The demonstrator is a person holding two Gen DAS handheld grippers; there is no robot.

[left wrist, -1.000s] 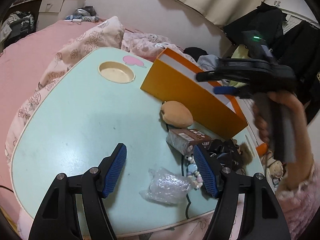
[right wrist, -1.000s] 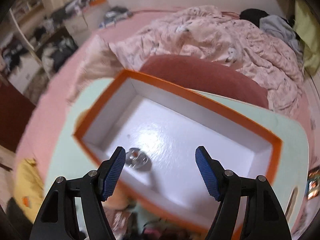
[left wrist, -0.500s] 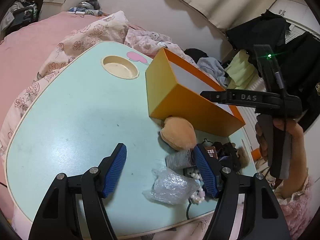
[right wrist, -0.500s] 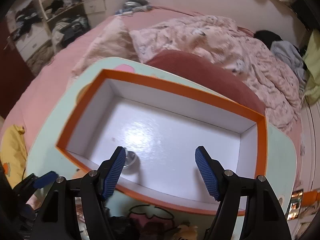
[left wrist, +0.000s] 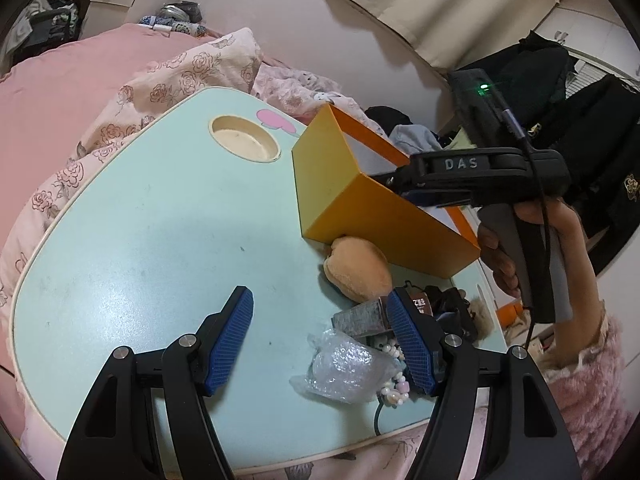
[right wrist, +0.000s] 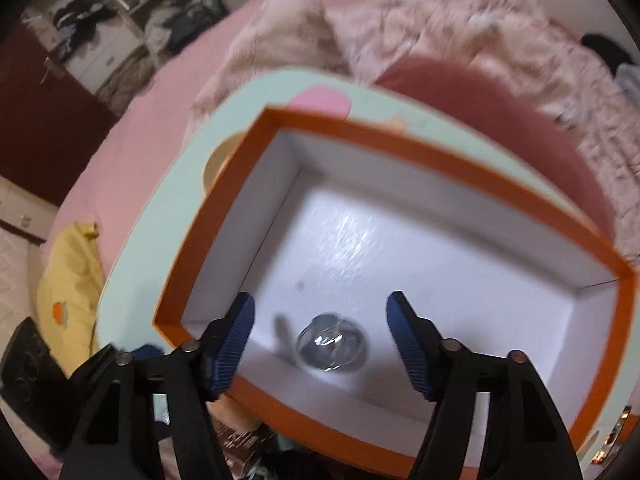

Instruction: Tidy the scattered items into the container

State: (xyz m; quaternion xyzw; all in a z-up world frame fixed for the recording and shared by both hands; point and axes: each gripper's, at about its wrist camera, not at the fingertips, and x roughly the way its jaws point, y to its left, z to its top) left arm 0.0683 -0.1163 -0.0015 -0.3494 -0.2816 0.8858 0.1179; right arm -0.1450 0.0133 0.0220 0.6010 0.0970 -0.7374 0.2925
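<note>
An orange box (left wrist: 344, 184) with a white inside stands on the pale green table (left wrist: 132, 240). In the right wrist view a clear round item (right wrist: 330, 342) lies on the box's white floor (right wrist: 400, 248). My right gripper (right wrist: 320, 340) is open and empty above the box's near wall. My left gripper (left wrist: 320, 340) is open and empty above the table's front. By its right finger lie a clear crinkled bag (left wrist: 344, 368), a bead string (left wrist: 394, 384), a small brown carton (left wrist: 368, 316), a tan plush (left wrist: 356, 268) and a dark furry item (left wrist: 456, 312).
The table has a round cup recess (left wrist: 245, 144) and a pink sticker (left wrist: 276, 118) at its far side. Pink bedding (left wrist: 60, 92) surrounds the table. Dark clothes (left wrist: 580, 92) hang at the right. A yellow cloth (right wrist: 68, 276) lies left of the table.
The left gripper has shifted left, so the items now sit by its right finger. The right gripper has moved along the box; the clear item now lies between its fingers in view.
</note>
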